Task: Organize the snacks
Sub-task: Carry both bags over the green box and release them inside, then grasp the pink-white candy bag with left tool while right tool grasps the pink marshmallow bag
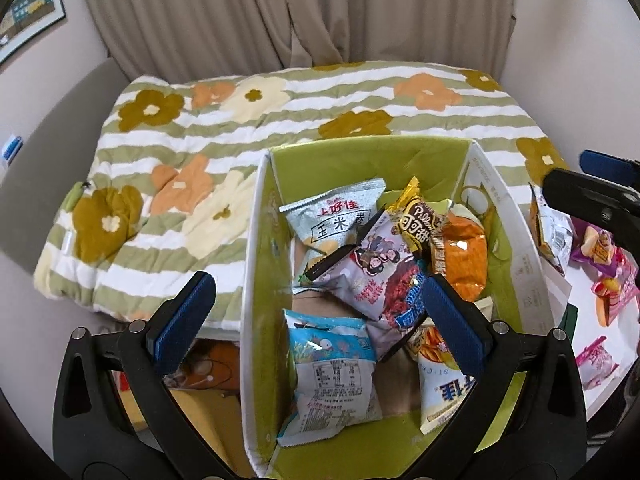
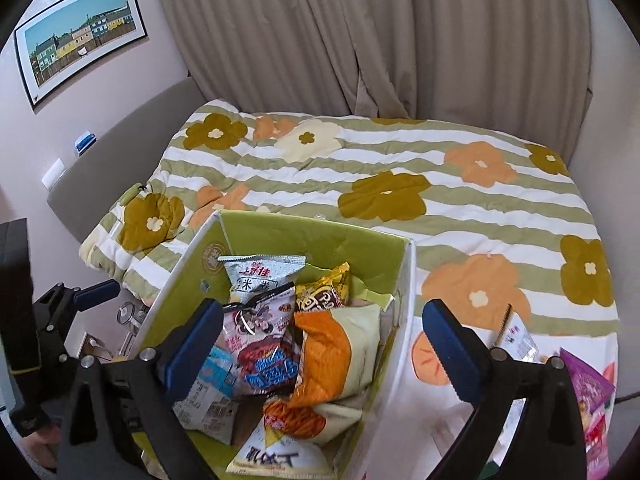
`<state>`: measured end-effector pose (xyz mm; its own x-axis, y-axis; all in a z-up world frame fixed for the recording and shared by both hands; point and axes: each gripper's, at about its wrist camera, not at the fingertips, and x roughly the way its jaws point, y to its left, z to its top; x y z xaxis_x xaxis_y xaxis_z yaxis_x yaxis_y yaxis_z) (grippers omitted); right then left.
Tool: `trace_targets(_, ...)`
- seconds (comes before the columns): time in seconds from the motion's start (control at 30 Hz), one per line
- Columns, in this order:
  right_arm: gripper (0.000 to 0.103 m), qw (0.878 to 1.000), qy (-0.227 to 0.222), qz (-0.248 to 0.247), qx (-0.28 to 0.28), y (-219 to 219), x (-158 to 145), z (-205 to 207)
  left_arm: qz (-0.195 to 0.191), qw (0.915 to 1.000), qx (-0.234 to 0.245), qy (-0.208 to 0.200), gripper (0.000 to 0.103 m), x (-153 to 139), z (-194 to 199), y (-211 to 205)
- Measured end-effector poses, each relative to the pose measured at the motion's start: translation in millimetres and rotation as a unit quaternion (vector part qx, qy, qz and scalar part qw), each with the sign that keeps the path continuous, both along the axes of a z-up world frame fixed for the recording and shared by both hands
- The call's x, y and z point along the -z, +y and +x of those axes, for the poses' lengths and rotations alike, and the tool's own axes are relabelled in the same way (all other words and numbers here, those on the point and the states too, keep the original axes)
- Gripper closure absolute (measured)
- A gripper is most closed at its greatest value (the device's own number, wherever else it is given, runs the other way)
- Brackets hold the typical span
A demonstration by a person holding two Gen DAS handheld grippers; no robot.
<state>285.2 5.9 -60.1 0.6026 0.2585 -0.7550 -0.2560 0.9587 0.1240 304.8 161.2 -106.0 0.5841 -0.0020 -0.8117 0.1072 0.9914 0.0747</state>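
Note:
A white box with a green lining [image 1: 360, 156] [image 2: 400, 312] sits on a flowered quilt and holds several snack packs. Among them are a silver pack [image 1: 332, 216] [image 2: 260, 272], an orange bag [image 1: 464, 256] [image 2: 320, 344], a purple-white pack [image 1: 372, 276] and a blue-white pack [image 1: 328, 360]. My left gripper [image 1: 320, 320] hovers open above the box with nothing between its pads. My right gripper [image 2: 324, 344] is also wide open over the box's right half, empty. More pink packs [image 1: 608, 280] and a purple pack [image 2: 588, 392] lie outside the box on the right.
The striped flowered quilt [image 1: 200, 140] [image 2: 400, 160] covers the bed behind the box. Beige curtains [image 2: 360, 40] hang beyond it, and a framed picture [image 2: 80, 36] is on the left wall. A white packet [image 2: 516, 336] lies right of the box. A person's dark sleeve [image 2: 20, 300] shows at far left.

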Motion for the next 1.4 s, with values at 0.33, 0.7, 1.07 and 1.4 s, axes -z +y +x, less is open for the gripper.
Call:
trace_targets(0.33,0.004,0.999,-0.023,-0.003,0.040,-51,-26,-54,-0.028,0.9985,0.033,-0.033,0.000,-32,-38,-48)
trace_targets(0.7,0.004,0.993,-0.062,-0.040,0.088,-169,-40,-122,-0.041,0.9982,0.042,-0.015,0.000,-30,-106,-182)
trace_targets(1.07,0.004,0.994,-0.029,-0.077,0.078,-293,0,-158,-0.082,0.9915,0.033,0.096,0.000,49,-164,-319)
trace_targets(1.4,0.004,0.994,-0.004,-0.092,0.066,-342,63,-159,-0.103,0.9831,0.022,0.150,0.000,111,-185,-380)
